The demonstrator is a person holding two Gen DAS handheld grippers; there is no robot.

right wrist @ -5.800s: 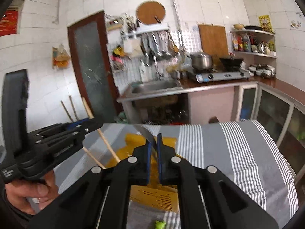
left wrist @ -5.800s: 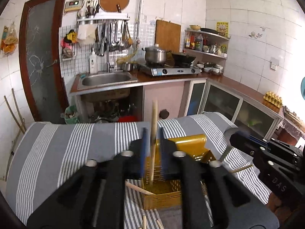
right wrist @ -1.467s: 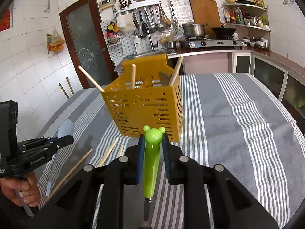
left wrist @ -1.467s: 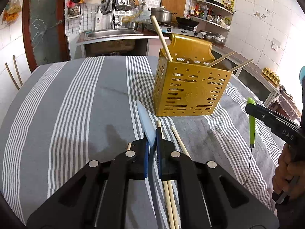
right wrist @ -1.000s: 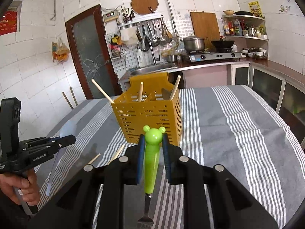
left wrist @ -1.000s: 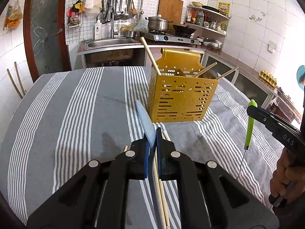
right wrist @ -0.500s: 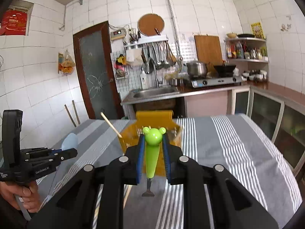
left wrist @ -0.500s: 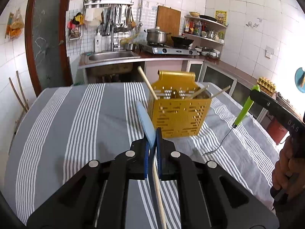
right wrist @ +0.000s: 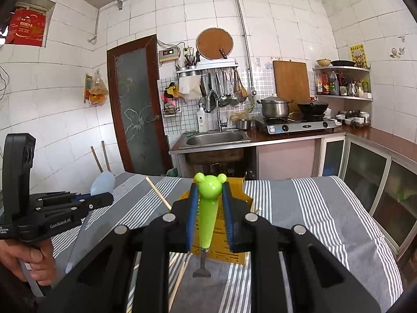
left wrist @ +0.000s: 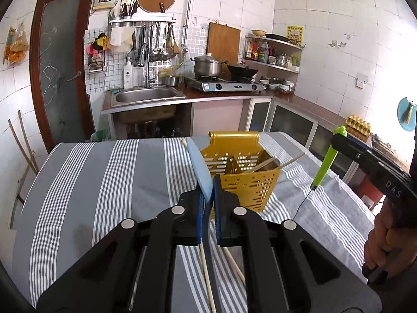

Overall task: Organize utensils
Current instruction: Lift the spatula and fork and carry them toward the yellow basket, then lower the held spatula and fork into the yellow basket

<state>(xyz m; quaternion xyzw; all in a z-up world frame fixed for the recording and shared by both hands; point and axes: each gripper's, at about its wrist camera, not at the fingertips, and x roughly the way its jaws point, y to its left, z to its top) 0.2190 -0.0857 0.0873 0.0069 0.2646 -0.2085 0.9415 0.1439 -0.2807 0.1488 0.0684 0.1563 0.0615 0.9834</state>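
Observation:
A yellow perforated utensil basket (left wrist: 242, 172) stands on the striped tablecloth and holds several wooden chopsticks; it also shows behind the fork in the right wrist view (right wrist: 242, 190). My left gripper (left wrist: 207, 195) is shut on a pale blue knife (left wrist: 199, 167), handle up, held above the table just left of the basket. My right gripper (right wrist: 208, 208) is shut on a green bear-headed fork (right wrist: 208, 208), tines down, held above the basket's near side. The fork also shows in the left wrist view (left wrist: 325, 161).
Loose wooden chopsticks (left wrist: 206, 271) lie on the grey striped tablecloth (left wrist: 104, 182) in front of the basket. Behind the table are a sink (left wrist: 146, 96), a stove with pots (left wrist: 224, 83) and a dark door (left wrist: 60, 62).
Both grippers have risen above the table with their utensils. The knife and the fork have come closer to the basket, which now shows from above.

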